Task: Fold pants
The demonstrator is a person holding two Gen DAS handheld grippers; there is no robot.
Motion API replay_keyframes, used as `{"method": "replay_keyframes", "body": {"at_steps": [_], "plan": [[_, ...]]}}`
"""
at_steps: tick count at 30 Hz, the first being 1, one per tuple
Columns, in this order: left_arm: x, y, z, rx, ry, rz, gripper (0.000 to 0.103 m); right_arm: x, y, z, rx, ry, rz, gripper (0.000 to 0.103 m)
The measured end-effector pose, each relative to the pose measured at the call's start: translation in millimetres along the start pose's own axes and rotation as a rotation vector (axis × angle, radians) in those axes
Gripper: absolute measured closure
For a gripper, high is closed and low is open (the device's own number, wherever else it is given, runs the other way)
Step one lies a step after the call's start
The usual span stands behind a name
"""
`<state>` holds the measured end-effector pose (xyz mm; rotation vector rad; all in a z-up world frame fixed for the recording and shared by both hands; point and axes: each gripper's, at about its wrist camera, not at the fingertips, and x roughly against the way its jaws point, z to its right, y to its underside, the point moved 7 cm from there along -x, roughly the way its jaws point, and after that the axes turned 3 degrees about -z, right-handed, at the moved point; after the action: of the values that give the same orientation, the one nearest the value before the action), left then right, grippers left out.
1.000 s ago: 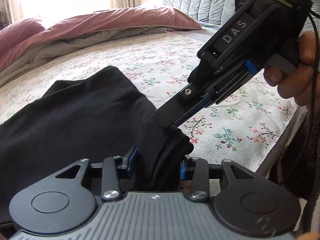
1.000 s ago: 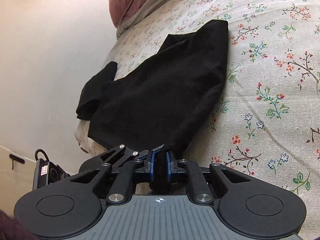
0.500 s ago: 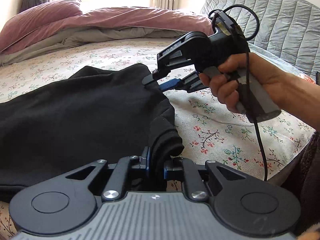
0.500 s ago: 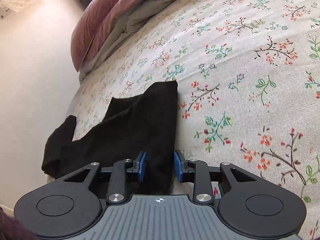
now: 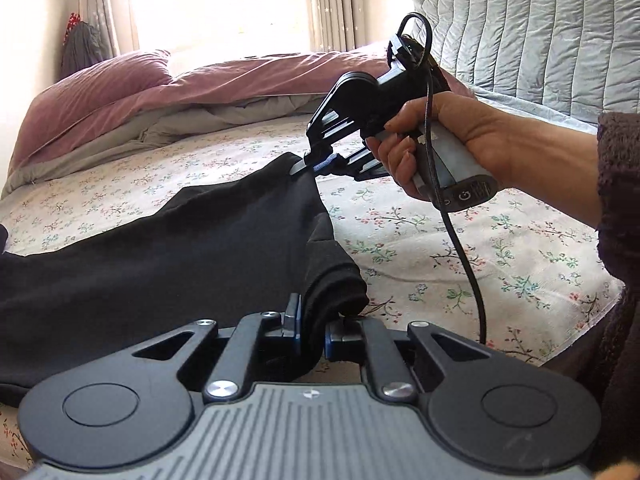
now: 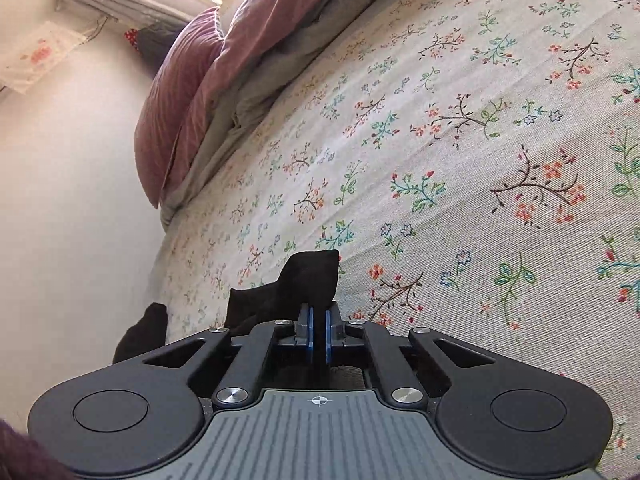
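Black pants [image 5: 168, 248] lie spread on the floral bed sheet [image 5: 440, 240]. My left gripper [image 5: 312, 324] is shut on a bunched near corner of the pants. My right gripper [image 5: 308, 166], held by a hand, is shut on the far corner of the same edge, lifted a little. In the right wrist view the right gripper [image 6: 318, 320] pinches a fold of the black pants [image 6: 308, 280], most of which is hidden below the gripper body.
A mauve pillow [image 5: 100, 88] and mauve-grey duvet [image 5: 240, 92] lie at the head of the bed. A grey quilted headboard [image 5: 540, 36] stands at the right. The bed's edge [image 5: 580, 328] runs at the lower right. A wall [image 6: 72, 220] borders the bed's far side.
The right gripper has shut on the pants' far corner and moved away from the left gripper, stretching the edge. The left gripper has kept its grip.
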<state>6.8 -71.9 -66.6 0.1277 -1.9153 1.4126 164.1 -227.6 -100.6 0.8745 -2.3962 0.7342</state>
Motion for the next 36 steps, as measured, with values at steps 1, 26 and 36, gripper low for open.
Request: {"method": "replay_keyframes", "body": {"at_steps": [1,26,36], "plan": [[1,-1,6,0.002,0.012,-0.001,0.084,7,-1,3,-0.010,0.003,0.002,0.099],[39,-18,62,0.196,0.303,0.088,0.083,148,-12,69,-0.149,0.062,0.087,0.098],[47,4,-31,0.438,0.261,0.057,0.083,87,-4,-14,-0.024,0.006,0.043,0.098]]}}
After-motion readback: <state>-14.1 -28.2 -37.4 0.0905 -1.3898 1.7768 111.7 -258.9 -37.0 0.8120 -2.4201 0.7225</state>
